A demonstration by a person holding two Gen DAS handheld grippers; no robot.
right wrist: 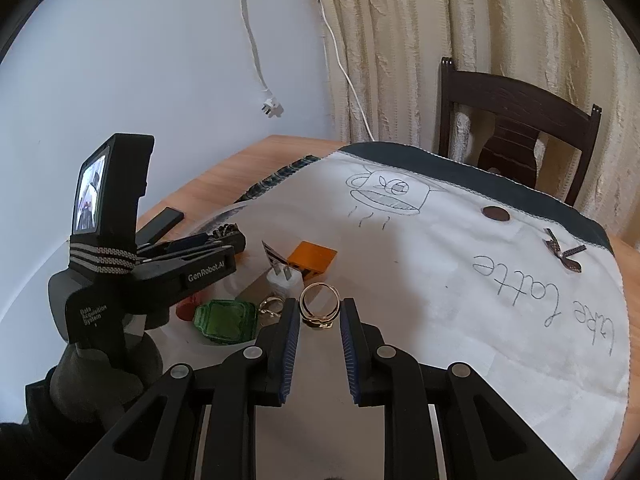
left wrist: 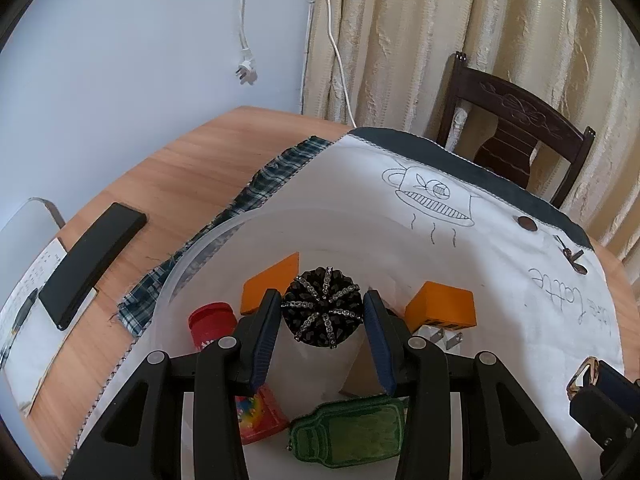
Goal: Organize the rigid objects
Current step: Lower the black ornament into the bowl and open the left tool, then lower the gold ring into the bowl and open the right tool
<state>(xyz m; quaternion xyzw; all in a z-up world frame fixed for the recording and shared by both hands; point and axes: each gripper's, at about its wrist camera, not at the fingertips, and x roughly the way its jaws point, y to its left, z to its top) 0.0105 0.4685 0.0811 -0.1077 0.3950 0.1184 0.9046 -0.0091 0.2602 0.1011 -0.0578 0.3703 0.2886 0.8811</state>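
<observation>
My left gripper (left wrist: 322, 307) is shut on a round black ornament (left wrist: 320, 306) crossed with rhinestone strips, held over a translucent tub (left wrist: 208, 236). In the tub lie two orange blocks (left wrist: 440, 304), a red-capped jar (left wrist: 210, 322), a white plug (left wrist: 438, 338), a green bottle-shaped patch (left wrist: 352, 432) and a red printed item (left wrist: 260, 416). My right gripper (right wrist: 320, 316) is shut on a gold ring (right wrist: 320, 306), just right of the tub and above the white cloth (right wrist: 440, 280). A second ring (right wrist: 270, 306) rests beside the green patch (right wrist: 226, 320). The left gripper (right wrist: 228, 236) shows at the left.
A black flat device (left wrist: 92, 264) and a notebook with a pen (left wrist: 24, 308) lie on the wooden table (left wrist: 180, 168) at the left. A brown disc (right wrist: 495, 213) and a small bow (right wrist: 562, 254) sit on the cloth's far side. A dark chair (right wrist: 520, 136) stands behind.
</observation>
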